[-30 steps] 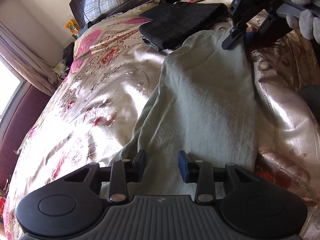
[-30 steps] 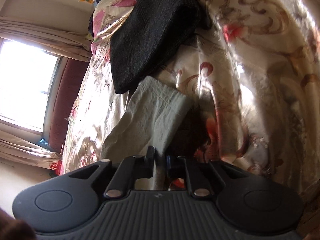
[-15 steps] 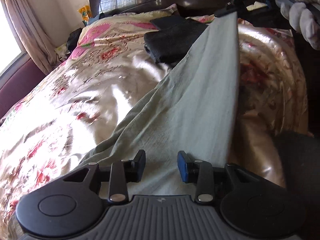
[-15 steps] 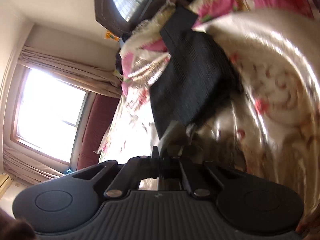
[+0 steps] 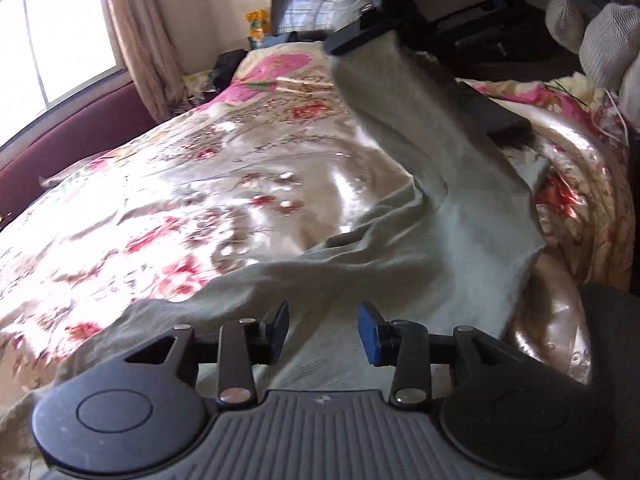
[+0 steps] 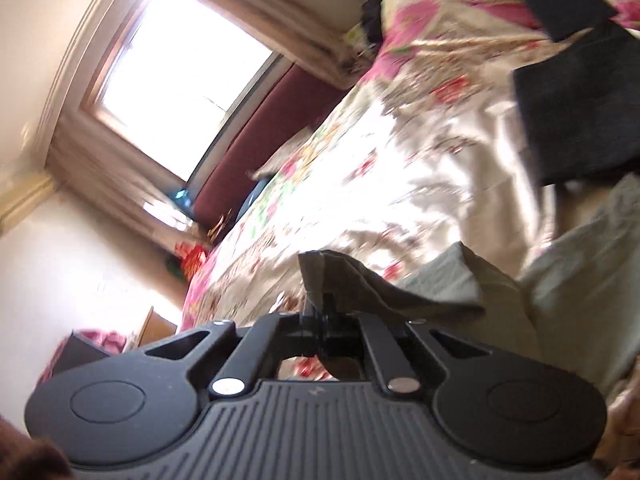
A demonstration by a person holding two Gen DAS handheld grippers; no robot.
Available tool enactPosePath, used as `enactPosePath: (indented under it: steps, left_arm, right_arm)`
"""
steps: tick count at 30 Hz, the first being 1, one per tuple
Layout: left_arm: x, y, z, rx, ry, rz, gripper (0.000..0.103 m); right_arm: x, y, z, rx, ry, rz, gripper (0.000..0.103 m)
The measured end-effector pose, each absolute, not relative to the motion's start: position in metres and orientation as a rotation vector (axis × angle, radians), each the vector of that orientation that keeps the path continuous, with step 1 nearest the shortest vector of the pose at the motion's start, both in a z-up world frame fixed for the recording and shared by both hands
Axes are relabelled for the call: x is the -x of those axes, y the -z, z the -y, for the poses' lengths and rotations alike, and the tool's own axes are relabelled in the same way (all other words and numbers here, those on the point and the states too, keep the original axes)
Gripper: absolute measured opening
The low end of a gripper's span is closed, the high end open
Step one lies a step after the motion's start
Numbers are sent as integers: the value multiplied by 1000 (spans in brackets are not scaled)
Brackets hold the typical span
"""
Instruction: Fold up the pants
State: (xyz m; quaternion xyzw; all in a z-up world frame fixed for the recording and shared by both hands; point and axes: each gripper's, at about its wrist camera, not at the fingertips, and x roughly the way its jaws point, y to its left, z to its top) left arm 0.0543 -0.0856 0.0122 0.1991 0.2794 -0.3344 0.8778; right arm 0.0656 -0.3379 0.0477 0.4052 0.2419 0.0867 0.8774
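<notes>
Lying across the near side of the bed (image 5: 208, 184), the pale green pants (image 5: 400, 264) spread over the shiny floral bedspread, with their near part directly under the left tongs (image 5: 323, 326) and their far end lifted off the covers. The left tongs hover just above the cloth with the jaws parted and nothing between them; a blue pad shows on the inner face of the right-hand finger. The right tongs (image 6: 325, 320) are pinched together on the raised end of the pants, and in the right wrist view a dark fold of the fabric sticks up past the closed fingertips while the rest of the garment trails away to the right. From the left wrist view the same grip appears at the top of the frame, where the right tongs (image 5: 362, 36), held by a hand in a white knit glove (image 5: 604, 40), carry the fabric well above the bed so that it hangs in a slanting sheet down to the flat part. A black folded garment (image 6: 576, 112) lies on the bedspread beyond the pants, toward the dark wooden headboard (image 5: 320, 0). A window (image 5: 52, 28) with beige curtains and a maroon padded bench beneath it runs along the far side of the bed. Both views are somewhat blurred, and no containers can be made out.
</notes>
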Motion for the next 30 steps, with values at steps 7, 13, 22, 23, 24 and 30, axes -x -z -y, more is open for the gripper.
enactPosePath:
  steps: [7, 13, 22, 23, 24, 30]
  left_arm:
    - [-66, -17, -10, -322, 481, -562, 57]
    - [-78, -5, -74, -166, 360, -616, 58]
    - [-74, 2, -133, -62, 231, -642, 58]
    - [-72, 1, -139, -60, 214, -642, 58]
    - [-71, 0, -144, -67, 187, -641, 58]
    - [-62, 3, -168, -64, 100, -700, 58]
  right_arm:
    - [-140, -48, 165, -598, -491, -684, 3]
    - [-157, -29, 66, -425, -627, -822, 3]
    - [-168, -6, -11, -363, -699, -911, 3]
    - [-167, -6, -19, -352, -699, -902, 3]
    - [-167, -5, -24, -345, -702, -895, 3]
    - [-175, 5, -64, -283, -719, -878, 9]
